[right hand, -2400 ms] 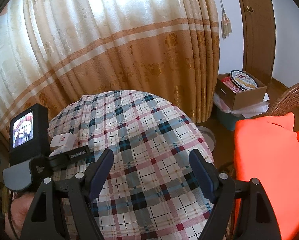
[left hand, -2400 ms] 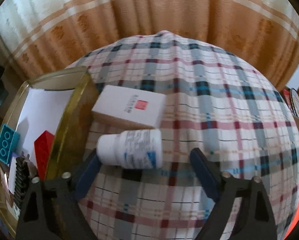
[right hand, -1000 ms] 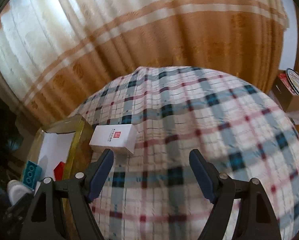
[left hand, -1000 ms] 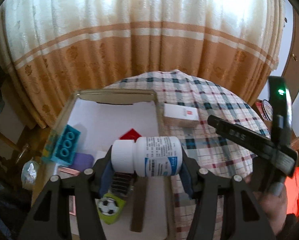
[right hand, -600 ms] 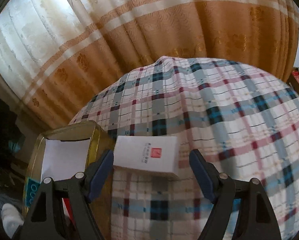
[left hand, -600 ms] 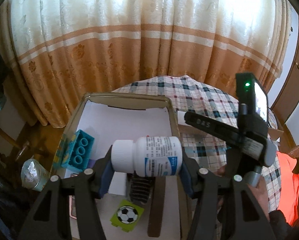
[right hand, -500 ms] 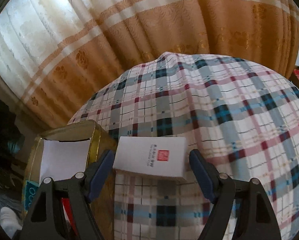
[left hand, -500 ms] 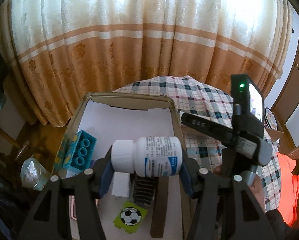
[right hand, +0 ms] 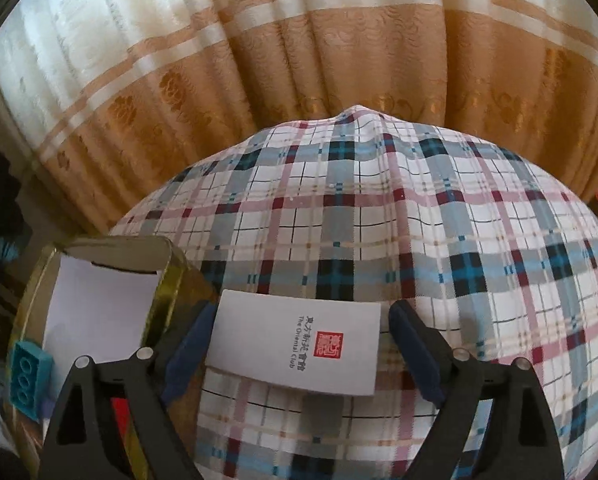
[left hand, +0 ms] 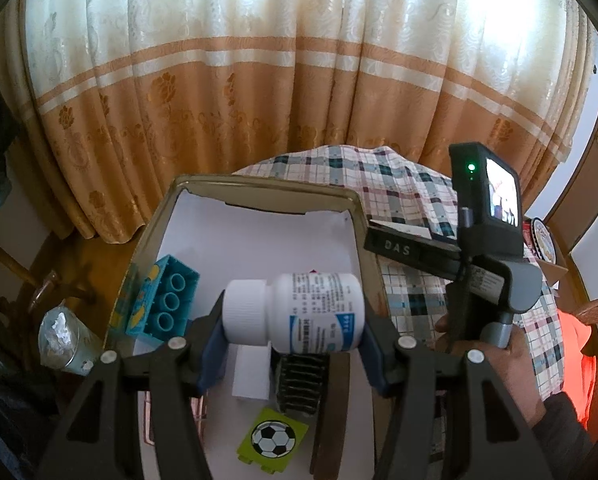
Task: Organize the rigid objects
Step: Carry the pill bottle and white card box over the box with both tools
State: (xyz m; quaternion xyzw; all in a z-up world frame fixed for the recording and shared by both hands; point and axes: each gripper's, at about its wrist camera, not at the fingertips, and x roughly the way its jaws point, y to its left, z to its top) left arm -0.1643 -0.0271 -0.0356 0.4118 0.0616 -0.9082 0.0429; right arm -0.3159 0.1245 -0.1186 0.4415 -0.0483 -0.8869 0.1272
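My left gripper (left hand: 293, 328) is shut on a white pill bottle (left hand: 295, 312), held sideways above the gold tin box (left hand: 267, 190). The tin is lined with white paper and holds a teal brick (left hand: 163, 300), a soccer-ball tile (left hand: 273, 438), a black comb-like piece (left hand: 299, 384) and a white block (left hand: 253, 374). My right gripper (right hand: 299, 344) is open, its fingers either side of a white card box (right hand: 295, 340) with a red seal, lying on the plaid tablecloth (right hand: 419, 240) beside the tin (right hand: 171, 280). The right gripper also shows in the left wrist view (left hand: 479, 260).
Orange and cream curtains (right hand: 299, 60) hang behind the round table. A glass jar (left hand: 63, 336) and wooden furniture stand left of the tin. An orange cloth (left hand: 575, 344) lies on a wicker chair at the right.
My left gripper holds the bottle nearly still over the tin. My right gripper has come lower and closer, so the white card box now lies between its open fingers.
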